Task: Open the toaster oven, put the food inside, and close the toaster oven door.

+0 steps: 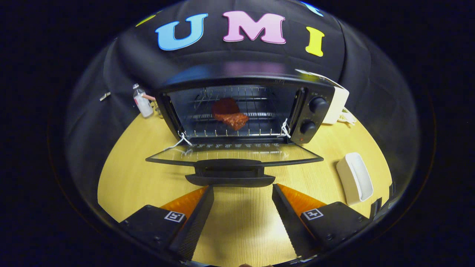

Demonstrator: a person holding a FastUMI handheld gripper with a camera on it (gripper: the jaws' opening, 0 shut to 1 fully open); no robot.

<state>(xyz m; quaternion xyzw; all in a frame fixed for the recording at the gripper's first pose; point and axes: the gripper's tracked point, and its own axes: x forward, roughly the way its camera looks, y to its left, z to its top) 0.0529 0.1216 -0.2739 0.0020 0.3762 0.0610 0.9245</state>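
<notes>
Released and spread wide, the gripper (243,187) holds nothing; its two fingers (200,207) have orange sides, and each carries a small square black-and-white marker tag on its black body. Their tips sit just short of the toaster oven door handle (230,174), with bare wooden table (126,178) between them.

Going left to right: a small clear bottle (142,101) with a white label stands at the table's back edge beside the toaster oven (237,107); the label's print is too small to read. The oven is black, and its glass door (233,152) lies folded down flat toward the gripper. Inside, the food (230,114), a reddish-brown piece, rests on the wire rack (256,111). White cord is tied at both front corners of the oven. Two black knobs (313,115) sit on the oven's right panel; markings around them cannot be made out. Behind that side stands a white boxy thing (339,102). Nearer, right of the door, lies a white oblong dish (355,177).
</notes>
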